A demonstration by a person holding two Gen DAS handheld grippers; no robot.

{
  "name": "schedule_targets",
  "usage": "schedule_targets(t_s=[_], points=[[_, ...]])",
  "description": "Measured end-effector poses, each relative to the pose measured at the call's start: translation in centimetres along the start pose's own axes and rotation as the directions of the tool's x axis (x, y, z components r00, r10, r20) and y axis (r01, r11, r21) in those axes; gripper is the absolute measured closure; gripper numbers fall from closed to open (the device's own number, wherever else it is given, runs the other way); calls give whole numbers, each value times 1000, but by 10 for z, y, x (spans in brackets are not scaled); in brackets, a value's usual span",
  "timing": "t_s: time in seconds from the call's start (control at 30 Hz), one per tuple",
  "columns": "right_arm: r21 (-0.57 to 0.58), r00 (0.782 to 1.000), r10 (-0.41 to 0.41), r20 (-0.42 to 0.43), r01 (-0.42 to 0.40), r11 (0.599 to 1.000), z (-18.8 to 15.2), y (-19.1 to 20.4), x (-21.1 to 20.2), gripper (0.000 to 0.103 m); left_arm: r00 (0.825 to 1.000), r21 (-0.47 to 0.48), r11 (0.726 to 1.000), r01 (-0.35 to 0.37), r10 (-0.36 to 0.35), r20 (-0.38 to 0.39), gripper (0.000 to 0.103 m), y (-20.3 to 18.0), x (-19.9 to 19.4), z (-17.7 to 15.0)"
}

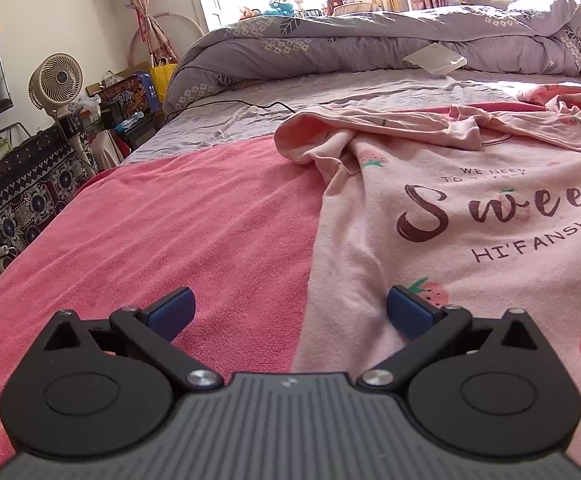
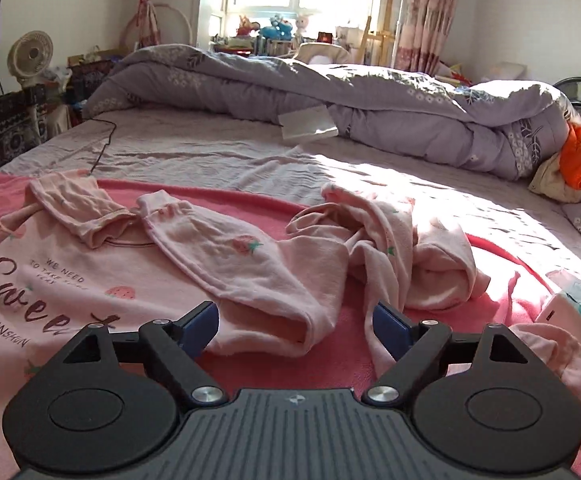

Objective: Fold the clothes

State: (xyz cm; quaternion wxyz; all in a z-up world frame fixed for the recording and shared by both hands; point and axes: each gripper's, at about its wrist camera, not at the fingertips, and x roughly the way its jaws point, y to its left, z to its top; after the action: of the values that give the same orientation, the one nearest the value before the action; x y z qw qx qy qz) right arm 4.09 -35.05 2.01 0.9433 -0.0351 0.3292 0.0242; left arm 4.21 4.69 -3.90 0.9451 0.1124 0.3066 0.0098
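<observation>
A pale pink top (image 1: 470, 240) printed "Sweet" lies front up on a pink towel (image 1: 170, 240) spread over the bed. Its left sleeve (image 1: 370, 124) is folded in across the collar. My left gripper (image 1: 290, 314) hovers open over the top's left edge, with nothing between its blue pads. In the right wrist view the same top (image 2: 50, 280) has its right sleeve (image 2: 230, 260) laid diagonally over the chest. My right gripper (image 2: 296, 330) is open just in front of that sleeve's lower fold, pads apart from the cloth. A crumpled pink garment (image 2: 390, 240) lies to the right.
A rolled purple duvet (image 2: 370, 104) runs along the far side of the bed, with a white card (image 2: 308, 122) against it. A black cable (image 2: 104, 140) trails over the grey sheet. Orange and cream cloth (image 2: 574, 164) sits far right, a white box (image 2: 562, 312) nearer. A fan (image 1: 56, 78) stands beside the bed.
</observation>
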Motion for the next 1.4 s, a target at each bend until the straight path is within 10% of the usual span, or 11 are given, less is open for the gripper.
schedule_targets(t_s=[0.2,0.27,0.33,0.43,0.6,0.8,1.03,1.4], points=[[35,965,240,-108,-238,971,-68,34,-48,20,1000,0,1000,-2,2,1,0,0,0,1],[91,959,255,-125,-244,965,-85,38,-55,36,1000,2,1000,-4,4,2,0,-1,0,1],[119,969,221,-108,-208,971,-94,42,-62,77,1000,-7,1000,-2,2,2,0,2,-3,1],[163,976,213,-46,-203,965,-94,39,-80,94,1000,-29,1000,3,-3,-1,0,8,-9,1],[170,973,227,47,-232,958,-97,26,-125,94,1000,-33,999,20,-20,8,0,22,-33,-8],[172,978,162,-127,-139,975,-132,14,-118,94,992,-81,990,117,-120,-36,0,53,-61,-30],[226,966,257,28,-257,940,-155,2,-150,57,982,-97,979,179,-184,-41,0,77,-101,-54],[-17,967,244,79,-243,970,-188,53,-181,28,984,270,948,170,-178,5,0,33,-161,-91]])
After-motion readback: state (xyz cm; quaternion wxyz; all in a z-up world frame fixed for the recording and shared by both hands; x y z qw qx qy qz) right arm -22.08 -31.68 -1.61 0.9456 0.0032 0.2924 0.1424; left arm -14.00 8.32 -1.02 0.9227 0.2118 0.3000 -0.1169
